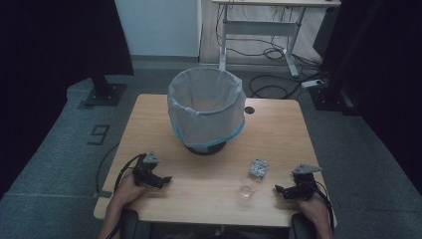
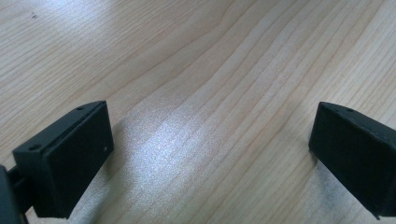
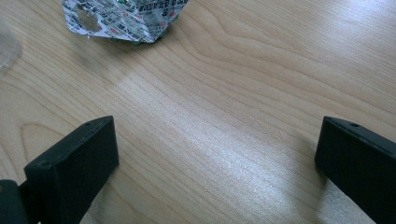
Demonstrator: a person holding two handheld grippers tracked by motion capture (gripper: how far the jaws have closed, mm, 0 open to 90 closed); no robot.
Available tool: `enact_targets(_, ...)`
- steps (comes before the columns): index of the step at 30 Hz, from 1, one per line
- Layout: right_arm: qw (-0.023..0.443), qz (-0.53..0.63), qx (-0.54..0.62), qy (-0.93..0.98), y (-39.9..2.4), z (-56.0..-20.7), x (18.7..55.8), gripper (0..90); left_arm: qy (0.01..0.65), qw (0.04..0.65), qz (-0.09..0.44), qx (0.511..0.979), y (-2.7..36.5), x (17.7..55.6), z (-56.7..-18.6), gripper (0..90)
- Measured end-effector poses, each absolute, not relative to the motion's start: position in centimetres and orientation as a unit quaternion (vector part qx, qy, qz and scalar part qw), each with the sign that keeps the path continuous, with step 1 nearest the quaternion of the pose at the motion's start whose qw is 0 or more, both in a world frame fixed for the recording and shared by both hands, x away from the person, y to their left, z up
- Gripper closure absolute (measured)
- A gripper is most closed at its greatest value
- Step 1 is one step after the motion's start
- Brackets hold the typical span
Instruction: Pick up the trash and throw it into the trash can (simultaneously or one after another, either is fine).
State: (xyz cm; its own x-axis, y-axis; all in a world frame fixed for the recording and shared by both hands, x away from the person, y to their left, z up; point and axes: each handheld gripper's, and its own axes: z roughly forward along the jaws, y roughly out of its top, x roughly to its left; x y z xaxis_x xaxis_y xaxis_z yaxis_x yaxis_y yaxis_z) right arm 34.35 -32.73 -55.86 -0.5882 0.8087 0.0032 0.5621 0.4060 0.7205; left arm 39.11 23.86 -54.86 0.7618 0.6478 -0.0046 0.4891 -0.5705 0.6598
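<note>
Fingers of both grippers gape wide and empty; nearby lies a crumpled silver printed blister pack point(image 3: 122, 19).

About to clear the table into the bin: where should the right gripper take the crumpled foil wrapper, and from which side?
Probably by its raised, crumpled near edge. The foil wrapper lies low on the table, just past the clear cup, ahead and to the left of the open right gripper. Come in low from the near right, missing the cup.

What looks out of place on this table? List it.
Two bits of litter lie loose on the table near the right gripper: a crumpled, torn foil wrapper and a clear plastic cup. The lined bin stands upright behind them.
</note>
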Motion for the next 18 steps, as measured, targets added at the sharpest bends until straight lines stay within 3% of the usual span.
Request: enact_targets(18,0.178,0.349,0.422,0.818,-32.62,-55.84,34.28,0.0,0.32,0.333,0.118,0.879,23.97,39.17,-54.86,0.0)
